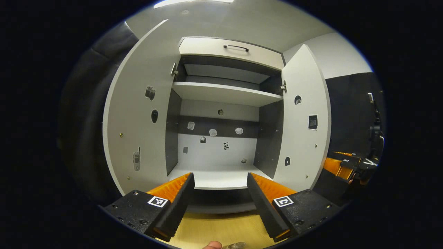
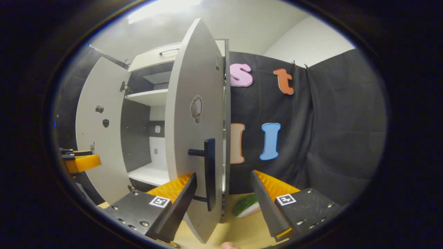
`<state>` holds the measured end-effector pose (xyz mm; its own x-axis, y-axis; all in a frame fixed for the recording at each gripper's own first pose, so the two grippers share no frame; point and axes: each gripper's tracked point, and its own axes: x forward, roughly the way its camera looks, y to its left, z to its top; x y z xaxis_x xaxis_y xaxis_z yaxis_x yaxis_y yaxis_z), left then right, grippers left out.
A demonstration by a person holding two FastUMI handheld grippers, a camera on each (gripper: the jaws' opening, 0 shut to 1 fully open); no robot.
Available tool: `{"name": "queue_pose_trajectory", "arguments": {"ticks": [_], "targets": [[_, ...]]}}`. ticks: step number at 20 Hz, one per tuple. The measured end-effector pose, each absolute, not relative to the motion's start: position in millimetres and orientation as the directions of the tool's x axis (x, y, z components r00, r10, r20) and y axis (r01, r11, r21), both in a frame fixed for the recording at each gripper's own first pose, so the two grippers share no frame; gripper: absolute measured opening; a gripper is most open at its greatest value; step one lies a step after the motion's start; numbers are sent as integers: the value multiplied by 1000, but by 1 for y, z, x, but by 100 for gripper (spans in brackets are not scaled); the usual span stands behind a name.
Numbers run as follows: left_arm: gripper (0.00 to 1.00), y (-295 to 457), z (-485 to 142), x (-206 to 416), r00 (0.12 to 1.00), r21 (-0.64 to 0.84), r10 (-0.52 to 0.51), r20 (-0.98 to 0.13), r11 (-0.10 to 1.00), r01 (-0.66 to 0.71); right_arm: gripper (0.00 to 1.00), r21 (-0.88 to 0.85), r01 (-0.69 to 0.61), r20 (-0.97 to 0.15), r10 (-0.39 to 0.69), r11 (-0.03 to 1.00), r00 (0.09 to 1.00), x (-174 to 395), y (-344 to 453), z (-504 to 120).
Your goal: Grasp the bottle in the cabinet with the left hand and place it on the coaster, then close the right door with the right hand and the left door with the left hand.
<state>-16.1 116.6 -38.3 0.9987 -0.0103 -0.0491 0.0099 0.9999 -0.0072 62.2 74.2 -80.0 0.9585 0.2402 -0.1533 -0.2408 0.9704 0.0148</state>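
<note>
The white cabinet (image 1: 225, 93) stands straight ahead of me with both doors swung wide; its shelves are bare. My left gripper (image 1: 220, 178) is open, level with the front lip of the bottom shelf (image 1: 207, 181), holding nothing. A clear rounded thing (image 1: 235, 245), perhaps the bottle's top, peeks in at the bottom edge beside a fingertip. The right door (image 2: 193, 131) faces my right gripper (image 2: 224, 174) edge-on. That gripper is open, with the door's black handle (image 2: 209, 173) just ahead between its fingers, near the left one and untouched.
The left door (image 1: 138, 121) and right door (image 1: 301, 138) flank the opening. A drawer with a dark handle (image 1: 236, 47) tops the cabinet. A green and white object (image 2: 245, 205) lies on the wooden table (image 2: 242, 231). The other gripper (image 2: 79, 160) hovers by the left door.
</note>
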Motion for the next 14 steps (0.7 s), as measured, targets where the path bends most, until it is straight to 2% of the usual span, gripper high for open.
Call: {"name": "queue_pose_trajectory", "arguments": {"ticks": [14], "targets": [[95, 153, -31, -26, 997, 2, 67, -33, 998, -67, 96, 46, -348, -160, 351, 936, 923, 64, 137, -87]]}}
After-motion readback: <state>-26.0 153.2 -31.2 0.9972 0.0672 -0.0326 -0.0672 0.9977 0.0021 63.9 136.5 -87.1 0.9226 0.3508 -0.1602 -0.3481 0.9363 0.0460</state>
